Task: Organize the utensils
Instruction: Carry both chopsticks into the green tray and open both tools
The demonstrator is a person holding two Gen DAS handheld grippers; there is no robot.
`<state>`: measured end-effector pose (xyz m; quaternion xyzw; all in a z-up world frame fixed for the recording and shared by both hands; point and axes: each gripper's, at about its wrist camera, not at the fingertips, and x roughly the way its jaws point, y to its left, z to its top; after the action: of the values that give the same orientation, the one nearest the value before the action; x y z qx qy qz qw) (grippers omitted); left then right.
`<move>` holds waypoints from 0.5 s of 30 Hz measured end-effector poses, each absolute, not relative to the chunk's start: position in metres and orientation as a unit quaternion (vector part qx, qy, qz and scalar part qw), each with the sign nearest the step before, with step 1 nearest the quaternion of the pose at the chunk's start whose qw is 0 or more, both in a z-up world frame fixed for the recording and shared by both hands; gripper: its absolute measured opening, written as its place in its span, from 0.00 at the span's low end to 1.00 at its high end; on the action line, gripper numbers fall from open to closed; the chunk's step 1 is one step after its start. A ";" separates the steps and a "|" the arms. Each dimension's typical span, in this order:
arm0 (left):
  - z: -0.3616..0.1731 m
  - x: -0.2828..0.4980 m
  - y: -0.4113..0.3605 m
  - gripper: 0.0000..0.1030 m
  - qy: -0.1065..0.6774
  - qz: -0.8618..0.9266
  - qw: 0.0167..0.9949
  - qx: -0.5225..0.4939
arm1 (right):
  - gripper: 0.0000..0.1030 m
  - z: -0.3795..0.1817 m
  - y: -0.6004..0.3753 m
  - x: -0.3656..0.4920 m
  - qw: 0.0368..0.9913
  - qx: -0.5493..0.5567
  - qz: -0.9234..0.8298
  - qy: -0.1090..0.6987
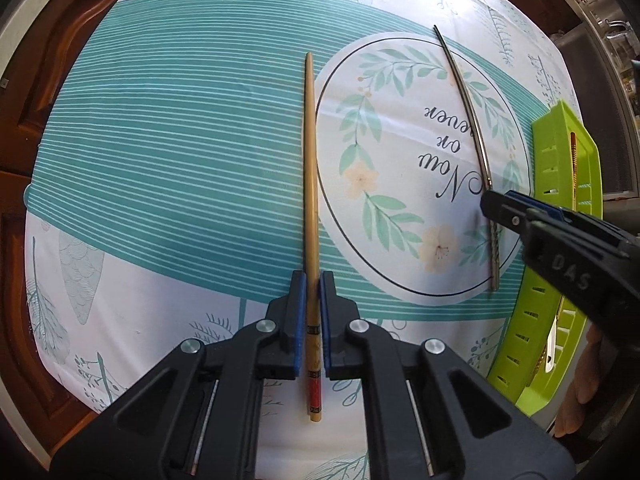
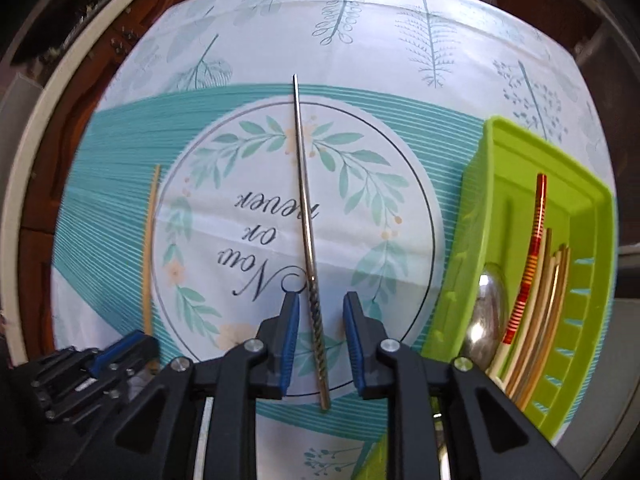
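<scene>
Left wrist — tapered wooden chopstick (image 1: 311, 184), twisted steel chopstick (image 1: 472, 136)

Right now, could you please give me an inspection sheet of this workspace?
Surface: tablecloth, leaf print, teal stripes.
Job's things: bamboo chopstick and metal chopstick lying apart on cloth; green tray holds a spoon and more chopsticks.
Clutter: nothing seen.
Grippers: left gripper closed around bamboo chopstick; right gripper open, straddling metal chopstick.
Cables: nothing seen.
Surroundings: wooden panelling beyond the cloth.
</scene>
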<state>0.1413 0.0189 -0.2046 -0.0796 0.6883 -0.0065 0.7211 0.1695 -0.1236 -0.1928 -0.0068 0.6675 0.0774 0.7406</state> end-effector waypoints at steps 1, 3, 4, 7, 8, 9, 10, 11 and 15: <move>-0.203 0.141 0.019 0.04 0.688 -0.011 0.721 -0.081 | 0.21 -0.194 -0.120 0.168 0.740 -0.020 0.075 0.668; -0.200 0.140 0.023 0.05 0.688 -0.017 0.721 -0.081 | 0.21 -0.194 -0.111 0.164 0.744 -0.049 0.068 0.663; -0.202 0.146 0.021 0.05 0.687 -0.020 0.722 -0.081 | 0.21 -0.194 -0.107 0.163 0.745 -0.061 0.065 0.661; -0.199 0.146 0.020 0.05 0.687 -0.027 0.721 -0.084 | 0.11 -0.194 -0.099 0.158 0.746 -0.075 0.062 0.658; -0.199 0.146 0.019 0.05 0.687 -0.028 0.721 -0.085 | 0.07 -0.194 -0.097 0.158 0.745 -0.076 0.062 0.660; -0.198 0.145 0.019 0.05 0.688 -0.031 0.720 -0.086 | 0.05 -0.194 -0.096 0.157 0.743 -0.076 0.061 0.663; -0.197 0.145 0.017 0.05 0.688 -0.032 0.720 -0.087 | 0.05 -0.195 -0.096 0.157 0.742 -0.073 0.059 0.664; -0.196 0.145 0.015 0.05 0.688 -0.035 0.720 -0.088 | 0.05 -0.195 -0.095 0.157 0.742 -0.069 0.059 0.665; -0.185 0.145 0.010 0.04 0.683 -0.048 0.724 -0.090 | 0.05 -0.194 -0.107 0.154 0.736 -0.016 0.078 0.672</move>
<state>0.1447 0.0098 -0.1855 -0.0900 0.6827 -0.0478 0.7235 0.1537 -0.1073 -0.1942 -0.0156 0.6722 0.0783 0.7361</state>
